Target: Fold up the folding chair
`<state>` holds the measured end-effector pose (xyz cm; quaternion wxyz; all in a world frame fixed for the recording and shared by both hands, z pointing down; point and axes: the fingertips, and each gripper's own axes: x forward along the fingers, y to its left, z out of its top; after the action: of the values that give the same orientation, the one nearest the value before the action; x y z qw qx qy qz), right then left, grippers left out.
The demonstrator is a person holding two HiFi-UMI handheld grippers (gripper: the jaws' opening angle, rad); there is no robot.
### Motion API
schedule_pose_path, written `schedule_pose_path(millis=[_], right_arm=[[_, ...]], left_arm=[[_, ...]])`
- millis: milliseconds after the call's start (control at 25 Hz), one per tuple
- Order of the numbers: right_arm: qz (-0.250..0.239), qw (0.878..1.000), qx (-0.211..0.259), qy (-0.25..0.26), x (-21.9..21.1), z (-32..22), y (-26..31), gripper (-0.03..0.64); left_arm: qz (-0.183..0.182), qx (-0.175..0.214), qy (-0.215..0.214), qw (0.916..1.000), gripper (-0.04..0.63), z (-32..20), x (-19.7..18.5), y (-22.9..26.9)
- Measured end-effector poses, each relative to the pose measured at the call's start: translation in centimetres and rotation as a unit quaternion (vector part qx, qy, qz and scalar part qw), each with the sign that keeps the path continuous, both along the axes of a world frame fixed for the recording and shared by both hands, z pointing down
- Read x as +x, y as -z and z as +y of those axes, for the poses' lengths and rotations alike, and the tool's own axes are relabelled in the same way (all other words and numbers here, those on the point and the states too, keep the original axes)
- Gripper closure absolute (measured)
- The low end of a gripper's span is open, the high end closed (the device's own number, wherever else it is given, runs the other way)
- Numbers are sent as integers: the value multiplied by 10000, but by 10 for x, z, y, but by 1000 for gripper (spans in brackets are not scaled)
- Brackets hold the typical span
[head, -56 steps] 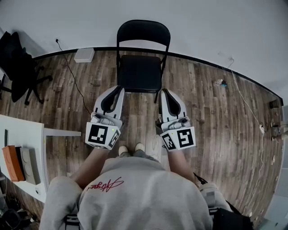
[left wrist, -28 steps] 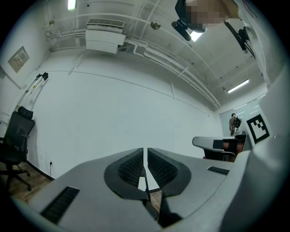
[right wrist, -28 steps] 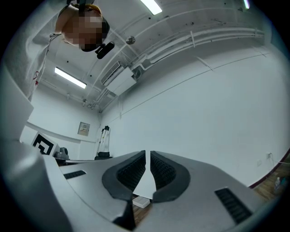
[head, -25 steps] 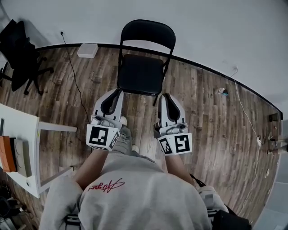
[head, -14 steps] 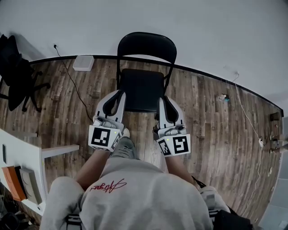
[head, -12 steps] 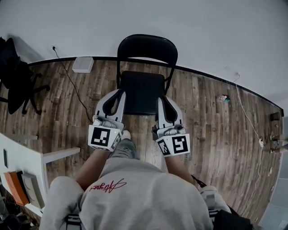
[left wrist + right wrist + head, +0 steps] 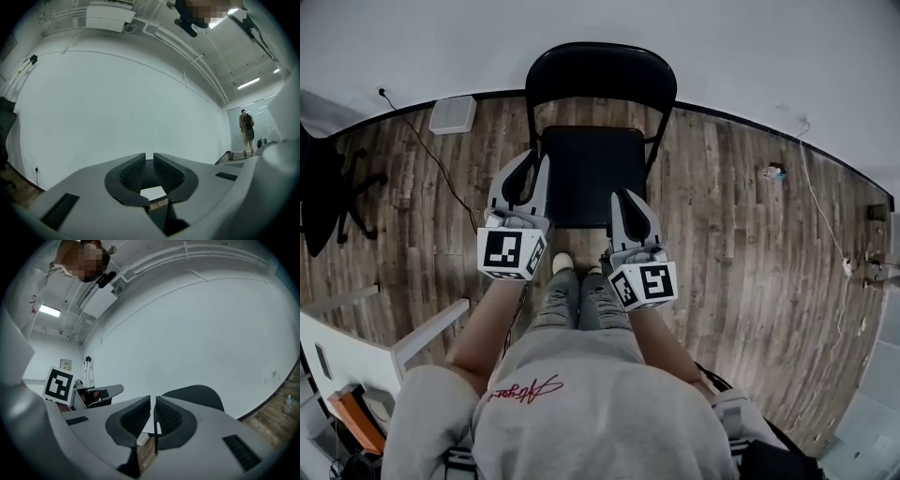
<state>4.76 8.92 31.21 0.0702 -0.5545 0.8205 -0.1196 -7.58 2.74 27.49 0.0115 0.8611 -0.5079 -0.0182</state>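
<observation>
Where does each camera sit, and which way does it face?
Head view: on the person's head, looking steeply down at the chair and floor; shows their arms, legs, left gripper and right gripper.
Left gripper view: rides the left gripper, looking along its shut jaws at a white wall.
Right gripper view: rides the right gripper, looking along its shut jaws at the wall and chair back.
Shared: head and right gripper views both show the chair and left gripper.
</observation>
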Motion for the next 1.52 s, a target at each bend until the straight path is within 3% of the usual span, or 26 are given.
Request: schedule_pose_path(millis=[120, 200, 280, 440, 520, 600, 720, 800, 880, 1040, 1160, 1240, 1400, 1520], right_arm=[[-1008, 9934, -517, -192, 12, -5, -47, 592], [-1661, 9826, -791, -254, 12, -4, -83, 592], [-2223, 9681, -1125, -275, 8, 1, -124, 592], [-3224, 9291, -1786, -303, 9, 12, -220, 592], [-3812, 9000, -2065, -450, 15, 22, -263, 572], [-4260, 8759, -2207, -513, 18, 28, -296, 547], [-4650, 8459, -2528, -662, 18, 43, -353, 450], [-4735, 8340, -2715, -813, 19, 53, -390, 412], [-4650, 8263, -2967, -1135, 25, 58, -425, 402], [-4522, 7968, -3541, -1876, 35, 68, -477, 390], [-4480, 7969, -3590, -1881, 33, 69, -490, 390], [-4599, 8044, -3368, -1672, 30, 60, -489, 388], [-4574, 8282, -3012, -1190, 27, 46, -482, 388], [-4732, 8256, -2924, -948, 27, 45, -482, 387]], left_arm=[[58, -187, 386, 9991, 533, -35, -2, -37], [180, -385, 701, 9966, 419, -61, -11, -71], [133, -538, 865, 9947, 397, -86, -17, -109], [-240, -731, 1006, 9919, 374, -146, -26, -186], [-345, -882, 1140, 9890, 373, -170, -39, -223], [-683, -880, 1158, 9870, 374, -193, -50, -251], [-1096, -697, 979, 9867, 374, -219, -52, -274], [-1215, -618, 859, 9869, 374, -229, -48, -286], [-1290, -594, 883, 9859, 374, -237, -48, -295], [-1224, -390, 1033, 9863, 382, -240, -48, -294], [-941, -529, 1330, 9852, 382, -237, -62, -300], [-763, -774, 1480, 9830, 382, -238, -75, -312], [-896, -831, 1082, 9866, 374, -248, -67, -322], [-685, -783, 1076, 9887, 359, -260, -59, -317]])
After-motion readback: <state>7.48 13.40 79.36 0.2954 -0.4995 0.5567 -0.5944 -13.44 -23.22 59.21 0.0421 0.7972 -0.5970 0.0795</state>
